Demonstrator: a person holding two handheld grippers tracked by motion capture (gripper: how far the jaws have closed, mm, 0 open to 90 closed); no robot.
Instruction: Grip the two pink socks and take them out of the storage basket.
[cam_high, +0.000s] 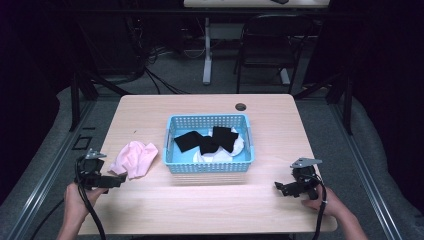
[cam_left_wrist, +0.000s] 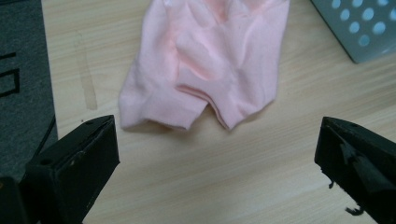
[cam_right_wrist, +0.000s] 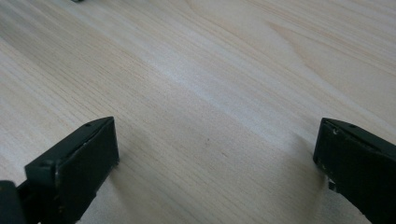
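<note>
Two handheld grippers, one pink cloth, one blue basket, one desk. Left gripper (cam_high: 116, 180) near desk's front-left corner, jaws spread wide, nothing between them, tips pointed at pink cloth (cam_high: 134, 158) just beyond. Seen from left gripper view: pink cloth (cam_left_wrist: 205, 60) lying crumpled on bare wood ahead of the open jaws, apart from both pads, folded hem edges toward the camera. Right gripper (cam_high: 281, 187) near front-right corner, resting low over the desk, jaws likewise wide apart w/ nothing held; bare wood grain between them in right gripper view. One hand on each gripper, forearms entering from the front edge; black cable trailing from each. Desk (cam_high: 150, 110): light wood top, rounded corners, one dark grommet hole (cam_high: 241, 106) near back edge, right of centre. Room dim: grey carpet around, black frame struts at both sides, cables on the floor behind, one black chair (cam_high: 272, 45) and white leg of a second table (cam_high: 207, 50) beyond the back edge. Blue basket (cam_high: 210, 167), perforated plastic, rectangular, at desk centre, just right of pink cloth; corner of it at upper right in left gripper view (cam_left_wrist: 359, 28). Inside basket: abt three black cloth pieces (cam_high: 207, 140) lying over white cloth (cam_high: 237, 146); exact count of white items can't be told.
</note>
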